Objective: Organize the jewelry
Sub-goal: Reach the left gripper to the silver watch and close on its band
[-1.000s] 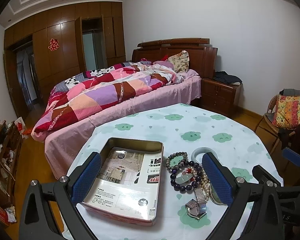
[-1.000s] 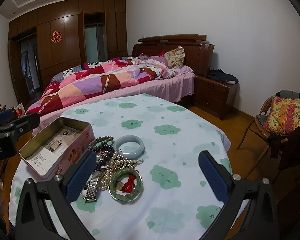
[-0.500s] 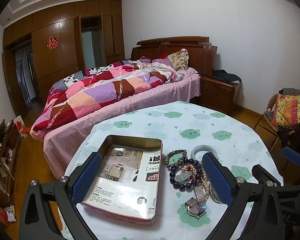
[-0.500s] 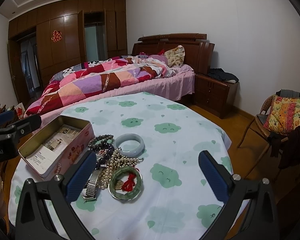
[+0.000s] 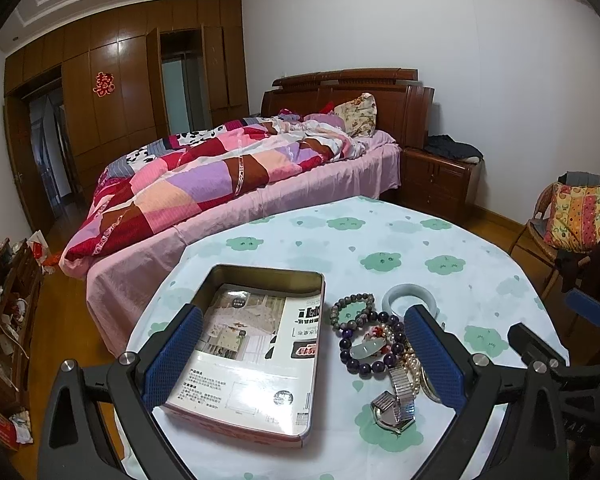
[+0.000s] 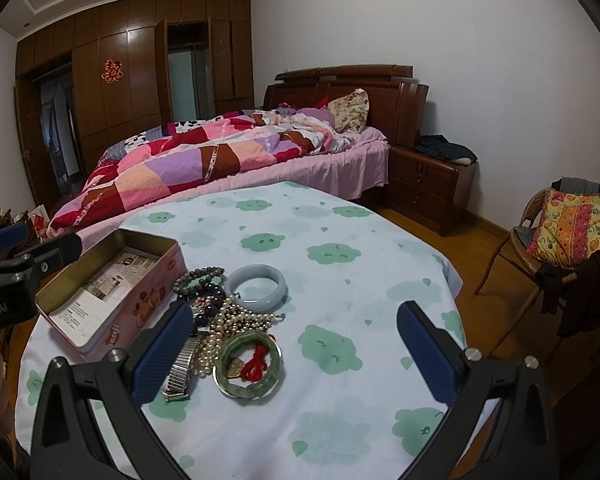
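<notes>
An open tin box (image 5: pixel 260 344) (image 6: pixel 112 296) with paper inside sits on the round table. Right of it lies a jewelry pile: a pale jade bangle (image 6: pixel 255 288) (image 5: pixel 408 298), a grey bead bracelet (image 5: pixel 352 310), a dark purple bead bracelet (image 5: pixel 370 346), a pearl strand (image 6: pixel 228 328), a metal watch (image 5: pixel 394 400) (image 6: pixel 180 368) and a green bangle with red cord (image 6: pixel 247 364). My left gripper (image 5: pixel 304 352) is open and empty, above the box and pile. My right gripper (image 6: pixel 296 352) is open and empty, just right of the pile.
The table (image 6: pixel 340 360) has a white cloth with green cloud prints. A bed (image 5: pixel 240 184) with a patchwork quilt stands behind it. A wooden nightstand (image 6: pixel 424 188) and a wicker chair (image 6: pixel 560 232) with a cushion are at the right. Clutter lies on the floor at left.
Both grippers have drifted slightly, so the box and jewelry sit a little differently in the views. Nothing was taken hold of and both grippers stay open.
</notes>
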Tool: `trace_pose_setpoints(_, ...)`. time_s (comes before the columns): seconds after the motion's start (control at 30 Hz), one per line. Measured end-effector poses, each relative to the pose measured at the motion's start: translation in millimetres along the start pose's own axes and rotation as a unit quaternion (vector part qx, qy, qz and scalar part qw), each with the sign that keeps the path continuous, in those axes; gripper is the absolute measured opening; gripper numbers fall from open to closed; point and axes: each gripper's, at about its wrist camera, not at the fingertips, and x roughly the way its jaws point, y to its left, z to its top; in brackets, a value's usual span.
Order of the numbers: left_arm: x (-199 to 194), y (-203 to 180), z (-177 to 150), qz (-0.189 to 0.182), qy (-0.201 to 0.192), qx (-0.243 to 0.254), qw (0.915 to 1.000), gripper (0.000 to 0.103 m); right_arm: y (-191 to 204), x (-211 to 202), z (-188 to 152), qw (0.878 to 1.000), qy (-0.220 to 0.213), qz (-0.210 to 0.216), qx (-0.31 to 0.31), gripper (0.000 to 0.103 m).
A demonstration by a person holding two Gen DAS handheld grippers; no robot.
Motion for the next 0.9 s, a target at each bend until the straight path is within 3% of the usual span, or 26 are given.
trace_pose_setpoints(0.37, 29.4, -14.3, -25.3, -0.021, 0.047, 0.023, 0.9984, 0.101, -36.8, 24.3, -30.0, 0.999, 0.043, -0.015, 0.018, 0.103)
trace_pose_setpoints(0.57, 34.6, -34.1, -33.4, -0.038, 0.063, 0.049, 0.996, 0.1, -43.9, 25.7, -34.7, 0.998, 0.057, -0.005, 0.022, 0.094)
trace_pose_setpoints(0.63, 38.4, -39.3, -36.8, -0.045, 0.073, 0.056, 0.9947, 0.092, -45.2, 26.7, -36.9, 0.998, 0.061, -0.002, 0.02, 0.089)
trace_pose_setpoints(0.7, 43.8, -43.5, -37.9, -0.055, 0.086, 0.059, 0.993, 0.074, -45.8, 29.0, -37.8, 0.998, 0.066, -0.001, 0.02, 0.085)
trace_pose_setpoints(0.9, 62.3, -57.7, -46.8, -0.089, 0.127, 0.072, 0.9854, 0.06, -45.9, 33.7, -39.3, 0.997, 0.077, 0.007, 0.022, 0.082)
